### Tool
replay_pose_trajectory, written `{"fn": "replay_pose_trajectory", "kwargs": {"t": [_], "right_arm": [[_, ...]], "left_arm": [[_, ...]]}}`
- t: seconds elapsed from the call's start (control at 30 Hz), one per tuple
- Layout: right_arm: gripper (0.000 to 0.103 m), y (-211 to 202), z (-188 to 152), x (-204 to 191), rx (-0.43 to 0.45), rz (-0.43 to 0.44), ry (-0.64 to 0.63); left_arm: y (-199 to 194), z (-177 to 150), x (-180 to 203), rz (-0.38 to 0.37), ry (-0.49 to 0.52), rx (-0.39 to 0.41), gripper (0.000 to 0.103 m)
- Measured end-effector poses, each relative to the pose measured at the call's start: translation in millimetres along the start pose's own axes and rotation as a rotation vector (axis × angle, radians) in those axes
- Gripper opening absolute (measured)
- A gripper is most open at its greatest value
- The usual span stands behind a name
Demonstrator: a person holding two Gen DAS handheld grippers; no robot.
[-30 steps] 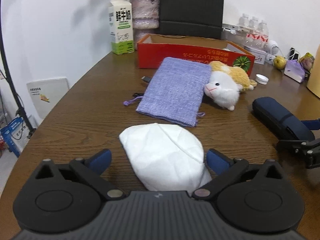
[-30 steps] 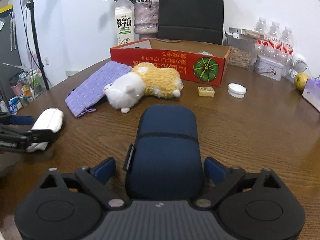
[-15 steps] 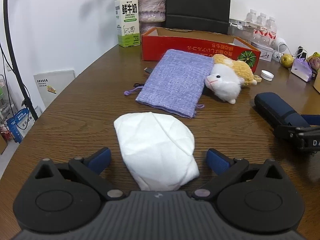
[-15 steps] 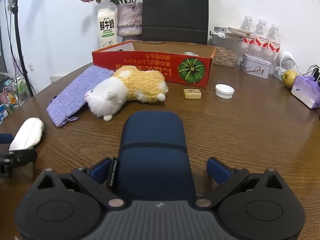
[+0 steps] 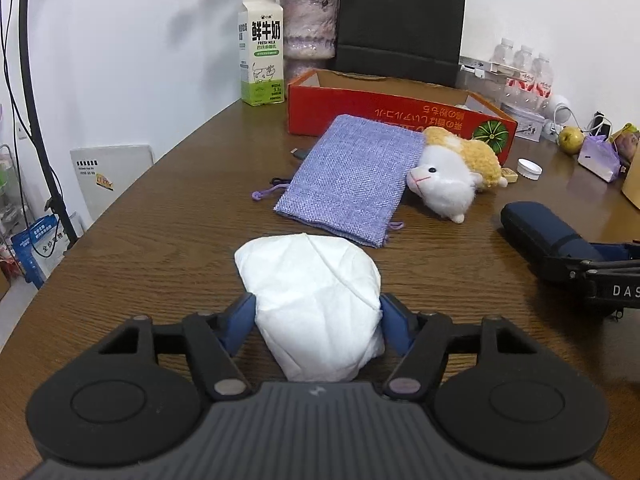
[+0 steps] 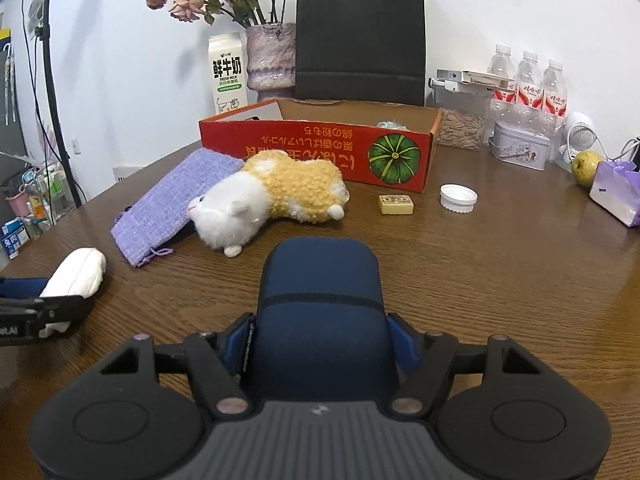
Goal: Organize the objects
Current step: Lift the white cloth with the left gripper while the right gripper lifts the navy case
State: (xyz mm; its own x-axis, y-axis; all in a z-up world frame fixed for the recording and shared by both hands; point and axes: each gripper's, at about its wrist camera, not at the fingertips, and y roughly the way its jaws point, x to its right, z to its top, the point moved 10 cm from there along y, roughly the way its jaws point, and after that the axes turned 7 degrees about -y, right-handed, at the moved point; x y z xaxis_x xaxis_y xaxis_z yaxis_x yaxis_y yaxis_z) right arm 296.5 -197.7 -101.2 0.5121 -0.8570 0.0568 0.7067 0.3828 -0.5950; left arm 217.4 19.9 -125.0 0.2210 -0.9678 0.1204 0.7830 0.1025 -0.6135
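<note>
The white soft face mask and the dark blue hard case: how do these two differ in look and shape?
The white soft face mask is pale, crumpled and creased; the dark blue hard case is dark, smooth and rounded, with a seam line across it. The mask sits in the left gripper, the case in the right gripper. Both lie on the brown wooden table, each with blue fingers closed against its sides.

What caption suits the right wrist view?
Right hand-held gripper clamps a navy fabric case on the brown wooden table.
</note>
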Motion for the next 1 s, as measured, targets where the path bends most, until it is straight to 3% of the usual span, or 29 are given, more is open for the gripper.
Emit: {"fn": "replay_pose_trajectory", "kwargs": {"t": [0.2,0.47,0.77,0.83,0.87,1.0], "right_arm": [[0.067,-5,-1,-4,0.011,0.009,-0.003],[0.066,-16,1,-8,0.036,0.018,0.004],[0.066,-21,-6,-12,0.028,0.026,0.006],[0.066,-21,-6,-14,0.03,0.028,0.006],[0.066,-22,-6,-14,0.033,0.029,0.006],[0.066,-24,-5,-15,0.04,0.031,0.004]], "left_arm": [[-11,4,2,-0.01,0.006,0.029,0.06],[-13,4,3,-0.021,0.002,0.029,0.059],[-3,-9,-1,0.008,0.001,-0.007,0.094],[-2,-10,1,0.022,0.023,-0.001,0.084],[-5,-8,3,0.016,0.029,0.014,0.068],[-15,-4,7,-0.028,0.036,0.028,0.059]]}}
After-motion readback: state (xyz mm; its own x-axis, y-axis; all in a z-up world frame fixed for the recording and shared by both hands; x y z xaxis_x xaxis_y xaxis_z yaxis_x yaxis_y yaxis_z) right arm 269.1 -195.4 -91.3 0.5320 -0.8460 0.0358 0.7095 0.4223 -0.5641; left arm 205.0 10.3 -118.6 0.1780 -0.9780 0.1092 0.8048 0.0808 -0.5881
